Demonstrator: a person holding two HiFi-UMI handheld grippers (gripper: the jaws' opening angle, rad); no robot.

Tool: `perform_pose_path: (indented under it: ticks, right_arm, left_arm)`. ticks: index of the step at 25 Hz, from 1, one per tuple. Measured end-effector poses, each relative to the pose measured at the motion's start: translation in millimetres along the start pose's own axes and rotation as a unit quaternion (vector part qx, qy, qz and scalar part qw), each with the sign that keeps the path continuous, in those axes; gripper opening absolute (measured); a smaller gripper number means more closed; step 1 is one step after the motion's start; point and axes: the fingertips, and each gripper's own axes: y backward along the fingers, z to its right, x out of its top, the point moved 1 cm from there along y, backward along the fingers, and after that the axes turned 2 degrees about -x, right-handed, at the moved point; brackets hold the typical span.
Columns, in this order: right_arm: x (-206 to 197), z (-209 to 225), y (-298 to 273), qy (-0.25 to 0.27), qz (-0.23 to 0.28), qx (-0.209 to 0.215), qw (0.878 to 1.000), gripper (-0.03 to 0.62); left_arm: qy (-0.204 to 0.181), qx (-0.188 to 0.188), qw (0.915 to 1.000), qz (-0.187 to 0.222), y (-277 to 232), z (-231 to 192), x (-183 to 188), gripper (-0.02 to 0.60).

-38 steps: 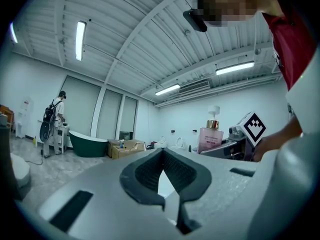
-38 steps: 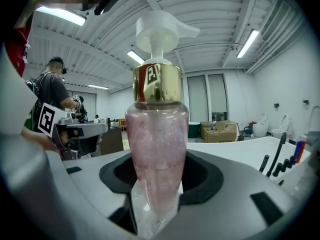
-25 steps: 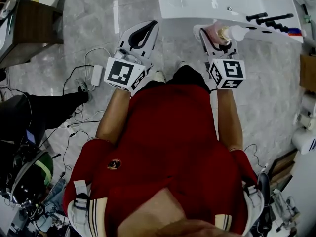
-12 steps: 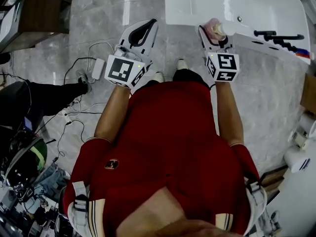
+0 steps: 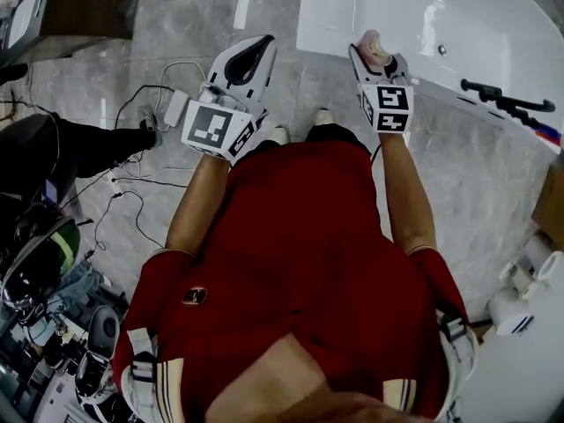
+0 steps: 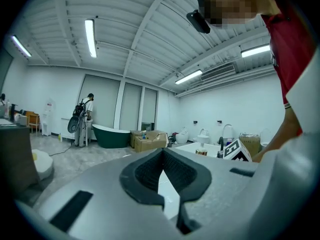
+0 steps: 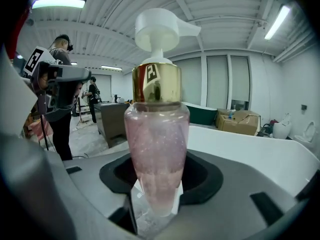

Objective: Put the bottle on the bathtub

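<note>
Since a second ago I've brought the clear pink, gold-collared pump bottle (image 5: 374, 46) from tilted to upright by the white bathtub's (image 5: 344, 11) near rim, seen from the head, while the left gripper (image 6: 162, 156) view shows its jaws together on nothing, and the right gripper (image 7: 155, 204) view shows its jaws clamping the bottle's tapered base.

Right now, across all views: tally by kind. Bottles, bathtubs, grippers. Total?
Bottles: 1, the pink pump bottle, held by the right gripper
Bathtubs: 2, the white bathtub and the dark green bathtub far back
Grippers: 2, the right gripper and the left gripper, which holds nothing
Total: 5
</note>
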Motion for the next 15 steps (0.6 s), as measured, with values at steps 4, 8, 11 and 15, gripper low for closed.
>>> perform_pose_path:
  ticks: [4,8,11,15]
  right_arm:
    - [-16.5,11.0,-25.1,0.002,-0.01,0.018,1.0,0.218]
    - [-31.4,19.0,-47.2,0.006,-0.021,0.033,0.999,0.218]
    - [-41.4,20.4,-57.3,0.01,-0.03,0.046,0.998,0.218]
    - [-55.0,24.9,-71.8,0.011,-0.038,0.061,0.997,0.218]
  left_arm:
    - [-0.004,0.017,0.9997,-0.017,-12.1,-2.2,-2.2,0.008]
    - [-0.003,0.033,0.999,-0.029,-24.4,-6.7,-7.6,0.007]
    - [-0.003,0.043,0.9984,-0.038,-29.5,-8.0,-10.2,0.008]
    - [-0.003,0.054,0.9974,-0.047,-38.8,-10.1,-16.7,0.007]
